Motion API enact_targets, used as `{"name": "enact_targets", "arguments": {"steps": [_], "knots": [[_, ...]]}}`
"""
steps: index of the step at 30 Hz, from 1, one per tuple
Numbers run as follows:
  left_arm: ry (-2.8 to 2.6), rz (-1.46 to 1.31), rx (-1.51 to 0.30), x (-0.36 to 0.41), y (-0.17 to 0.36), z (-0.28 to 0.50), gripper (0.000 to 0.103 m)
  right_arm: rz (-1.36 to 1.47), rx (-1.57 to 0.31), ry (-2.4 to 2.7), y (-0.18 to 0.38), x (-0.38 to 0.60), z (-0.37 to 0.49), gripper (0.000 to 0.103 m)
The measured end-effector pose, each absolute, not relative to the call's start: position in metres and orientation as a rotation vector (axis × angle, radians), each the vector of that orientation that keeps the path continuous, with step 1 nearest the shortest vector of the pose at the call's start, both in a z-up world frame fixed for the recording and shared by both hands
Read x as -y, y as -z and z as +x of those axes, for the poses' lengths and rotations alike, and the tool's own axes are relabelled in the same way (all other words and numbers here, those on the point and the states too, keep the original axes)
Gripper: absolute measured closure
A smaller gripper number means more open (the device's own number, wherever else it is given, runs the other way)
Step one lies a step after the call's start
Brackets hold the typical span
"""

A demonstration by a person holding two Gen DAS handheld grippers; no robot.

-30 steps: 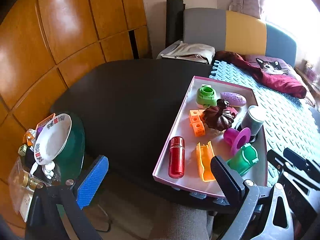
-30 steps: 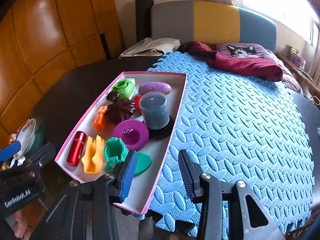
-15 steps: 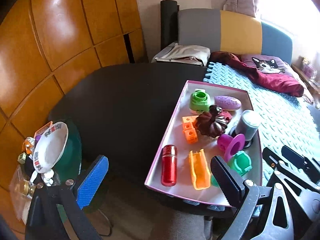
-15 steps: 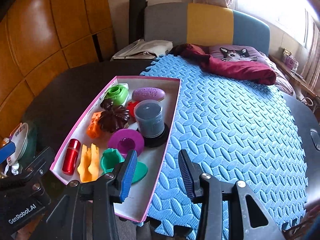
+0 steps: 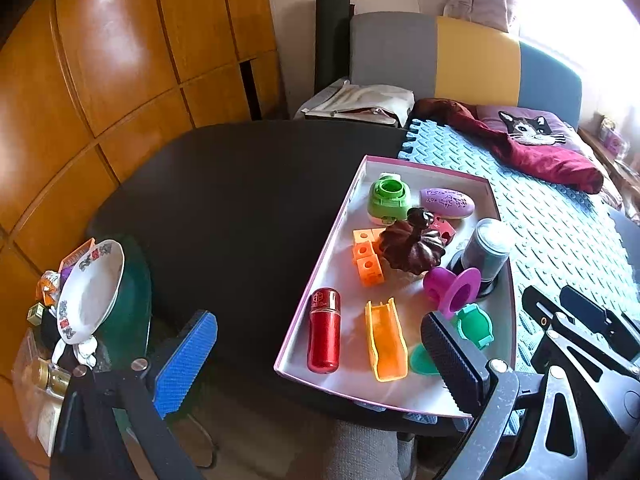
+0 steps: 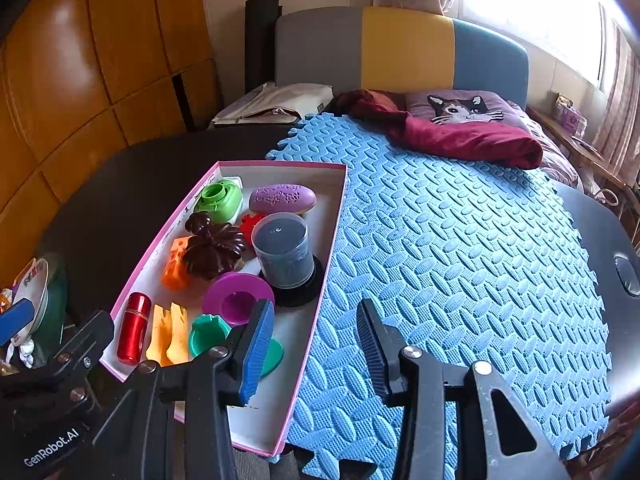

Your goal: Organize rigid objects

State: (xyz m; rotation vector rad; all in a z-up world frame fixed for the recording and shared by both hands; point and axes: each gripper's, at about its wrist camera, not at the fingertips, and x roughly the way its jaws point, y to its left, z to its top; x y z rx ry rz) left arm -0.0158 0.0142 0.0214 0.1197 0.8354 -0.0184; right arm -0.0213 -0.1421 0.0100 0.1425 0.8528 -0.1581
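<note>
Both grippers, left [image 5: 320,360] and right [image 6: 316,344], hang spread and empty at the lower edge of the frame, short of the tray [image 6: 320,240] holding a jumble of toys at centre left on the table beside the mat [image 6: 460,260]. The scene fits either sorting about to start or everything gathered. The red tube [image 5: 325,334] lies flat, apparently lengthwise along the tray.

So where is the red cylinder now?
In both views, the red cylinder lies in the tray, near its left corner, beside the orange piece.
</note>
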Motion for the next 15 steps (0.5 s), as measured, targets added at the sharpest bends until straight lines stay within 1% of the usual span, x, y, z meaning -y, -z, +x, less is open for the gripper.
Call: {"name": "enact_targets", "arguments": {"steps": [15], "knots": [[0.018,0.132,-0.848,-0.0112,-0.0189,-0.0154,0.000,0.153,-0.852,0.157,-0.0099,0.1468,-0.0211,0.060]]}}
